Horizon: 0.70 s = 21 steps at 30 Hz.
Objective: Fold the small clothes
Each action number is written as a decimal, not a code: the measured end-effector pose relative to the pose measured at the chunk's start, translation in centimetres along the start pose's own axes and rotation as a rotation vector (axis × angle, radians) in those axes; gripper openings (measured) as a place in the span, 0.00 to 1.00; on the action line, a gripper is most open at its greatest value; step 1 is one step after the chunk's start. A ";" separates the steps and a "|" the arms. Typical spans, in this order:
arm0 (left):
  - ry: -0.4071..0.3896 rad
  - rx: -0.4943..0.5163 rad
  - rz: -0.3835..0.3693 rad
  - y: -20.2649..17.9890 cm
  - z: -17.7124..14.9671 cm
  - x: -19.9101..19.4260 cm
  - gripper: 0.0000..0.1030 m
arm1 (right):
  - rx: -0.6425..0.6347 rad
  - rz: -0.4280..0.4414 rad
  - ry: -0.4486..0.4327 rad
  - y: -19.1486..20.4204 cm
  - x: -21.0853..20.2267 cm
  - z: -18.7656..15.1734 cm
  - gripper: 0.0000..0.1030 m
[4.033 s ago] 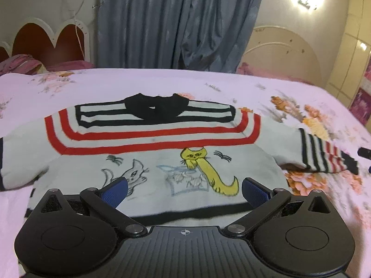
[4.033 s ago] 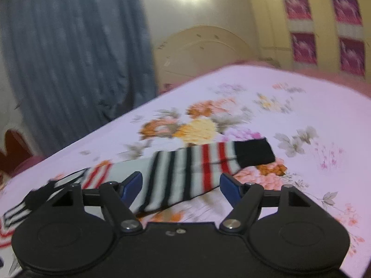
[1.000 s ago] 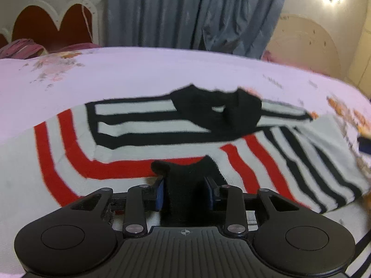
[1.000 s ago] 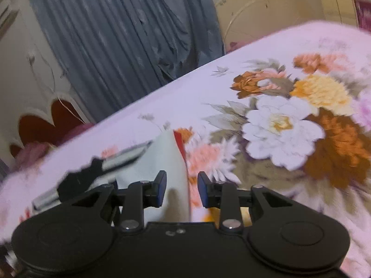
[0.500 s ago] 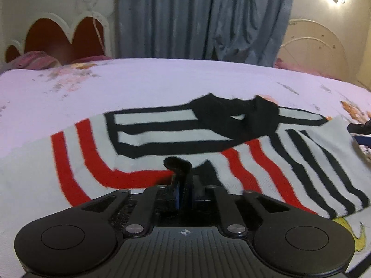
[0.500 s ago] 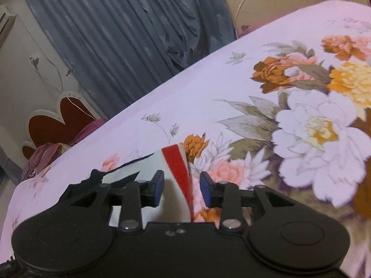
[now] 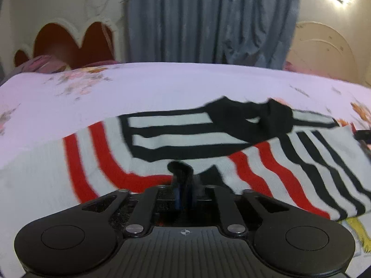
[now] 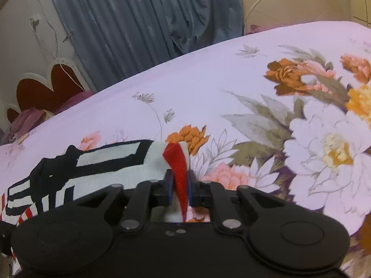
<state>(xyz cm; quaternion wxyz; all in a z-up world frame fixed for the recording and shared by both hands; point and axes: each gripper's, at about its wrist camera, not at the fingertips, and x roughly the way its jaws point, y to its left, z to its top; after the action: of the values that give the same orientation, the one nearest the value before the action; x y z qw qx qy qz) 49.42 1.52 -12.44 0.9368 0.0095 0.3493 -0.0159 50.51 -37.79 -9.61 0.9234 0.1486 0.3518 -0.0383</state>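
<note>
I am holding the sweater [image 7: 176, 136] flat on the bed [image 7: 162, 83], collar away from me, its sleeve lying crosswise. My left gripper [image 7: 184, 193] is clamping the black cuff near the collar; my right gripper [image 8: 179, 191] is pinching the red-striped shoulder fold.

The sweater [image 7: 176, 136] is white with red and black stripes, a black collar [image 7: 250, 120] and a bit of yellow print at its lower edge. The bed sheet [image 8: 231, 88] is pale pink with orange, white and peach flowers, and the curtain [image 7: 208, 18] is grey-blue.
</note>
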 end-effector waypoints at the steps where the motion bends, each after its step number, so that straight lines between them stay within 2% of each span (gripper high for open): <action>1: -0.042 -0.004 0.047 0.0 0.1 -1.0 0.34 | -0.027 -0.040 -0.047 0.2 -1.3 0.0 0.38; 2: -0.100 -0.005 0.073 -0.3 0.4 -2.2 0.35 | -0.049 -0.042 -0.081 0.4 -2.5 0.1 0.38; 3: -0.112 0.007 0.042 -1.2 0.8 -2.6 0.35 | -0.066 -0.018 -0.092 0.7 -3.2 -0.1 0.36; 5: -0.095 0.067 -0.060 -4.7 1.6 -2.2 0.35 | -0.155 0.050 -0.062 2.8 -3.3 -0.7 0.34; 8: -0.063 0.155 -0.187 -10.6 2.2 0.0 0.41 | -0.272 0.156 0.020 6.7 -1.4 -2.1 0.31; 10: -0.040 0.161 -0.208 -12.5 2.3 1.6 0.41 | -0.313 0.197 0.044 8.2 -0.5 -2.5 0.30; 12: -0.009 0.154 -0.202 -12.1 2.3 2.6 0.41 | -0.304 0.213 0.059 7.9 0.1 -2.0 0.25; 13: 0.004 0.144 -0.176 -11.0 2.0 3.0 0.41 | -0.273 0.198 0.061 6.8 0.3 -1.6 0.22; 14: 0.008 0.131 -0.135 -9.4 1.5 3.1 0.41 | -0.242 0.141 0.052 5.5 0.4 -1.0 0.14; 16: 0.006 0.112 -0.096 -6.2 0.6 2.6 0.41 | -0.194 0.006 0.051 2.5 0.6 0.0 0.09; 17: 0.007 0.111 -0.099 -5.5 0.4 2.5 0.41 | -0.169 0.015 0.069 1.3 0.5 0.2 0.02; 19: 0.018 0.135 -0.081 -5.6 0.5 1.9 0.41 | -0.180 0.013 0.080 1.1 -0.1 0.2 0.04; 21: -0.023 0.135 -0.097 -6.7 0.9 0.1 0.41 | -0.175 0.016 0.047 2.1 -1.3 0.0 0.17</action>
<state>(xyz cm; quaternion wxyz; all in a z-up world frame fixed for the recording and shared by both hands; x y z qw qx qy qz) 49.89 -5.17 -11.88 0.9361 0.0557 0.3367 -0.0848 49.90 -35.86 -8.23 0.9247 0.0712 0.3741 0.0035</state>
